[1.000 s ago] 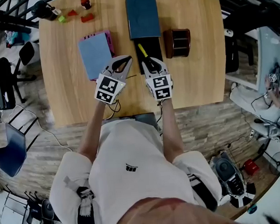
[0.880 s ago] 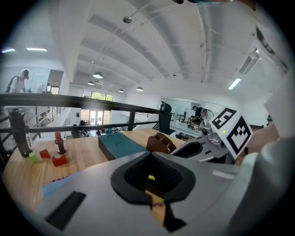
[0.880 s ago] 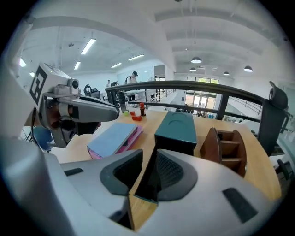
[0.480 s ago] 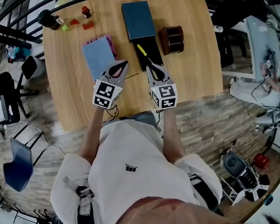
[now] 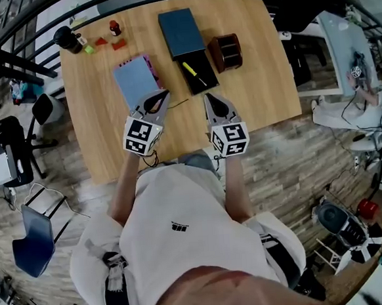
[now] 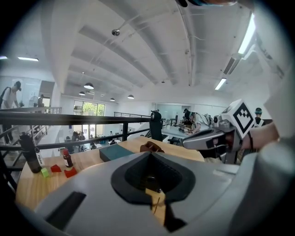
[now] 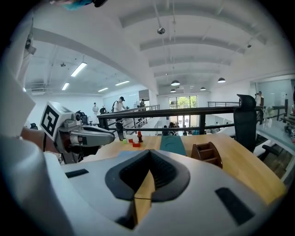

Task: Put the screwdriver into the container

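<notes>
Subject item: the screwdriver with the yellow handle and dark shaft (image 5: 193, 74) lies flat inside the shallow black rectangular container (image 5: 205, 60), handle toward the far end, shaft slanting toward the near right corner. It is wholly within the container's rim and nothing touches it.

Change noted: a second ago the right tongs (image 5: 210, 98) stood spread at the near end of the container, over the screwdriver. They have since drawn back toward the person and now sit just short of the container's near edge, apart from it. Their jaws have just been closing and are now pressed together with nothing between them, as the right gripper view confirms.

The left tongs (image 5: 162, 93) have also drawn back a little. They hover near the corner of the flat blue book with a pink edge (image 5: 134, 80), jaws together and holding nothing.

Judgement: the release has been made and the placement looks complete. What remains appears to be only the clearing away of both hands.

Surroundings: a dark teal flat box (image 5: 180, 32) adjoins the container's far end, and a brown wooden rack (image 5: 226, 52) stands just to its right. A dark bottle (image 5: 67, 39) and small red and green pieces (image 5: 106, 41) sit at the far left corner of the wooden surface (image 5: 258, 90), well apart from the work.
</notes>
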Motion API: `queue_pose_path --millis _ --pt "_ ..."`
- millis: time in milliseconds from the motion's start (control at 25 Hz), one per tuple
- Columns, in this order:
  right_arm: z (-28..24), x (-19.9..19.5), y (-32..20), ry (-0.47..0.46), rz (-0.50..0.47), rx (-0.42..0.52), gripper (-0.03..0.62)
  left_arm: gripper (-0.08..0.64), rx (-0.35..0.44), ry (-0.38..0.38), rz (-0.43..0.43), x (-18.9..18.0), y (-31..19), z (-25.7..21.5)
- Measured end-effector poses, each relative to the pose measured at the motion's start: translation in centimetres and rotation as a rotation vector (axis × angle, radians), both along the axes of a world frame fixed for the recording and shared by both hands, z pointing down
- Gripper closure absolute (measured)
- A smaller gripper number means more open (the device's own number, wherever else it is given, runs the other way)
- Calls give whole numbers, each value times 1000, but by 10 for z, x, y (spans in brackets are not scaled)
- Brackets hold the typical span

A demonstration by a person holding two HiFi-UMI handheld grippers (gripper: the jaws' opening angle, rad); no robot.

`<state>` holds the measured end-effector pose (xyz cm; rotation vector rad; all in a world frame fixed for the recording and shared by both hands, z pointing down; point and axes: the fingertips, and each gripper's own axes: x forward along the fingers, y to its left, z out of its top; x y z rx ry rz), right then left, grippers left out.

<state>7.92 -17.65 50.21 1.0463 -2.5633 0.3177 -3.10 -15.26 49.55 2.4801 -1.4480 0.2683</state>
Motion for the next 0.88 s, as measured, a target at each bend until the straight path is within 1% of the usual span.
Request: queue_pose_path --millis 360,880 --pt "-13 6 27 -10 6 12 597 556 2 8 14 4 25 -7" --pt "-12 6 26 -11 0 11 597 556 6 8 23 8 21 -6"
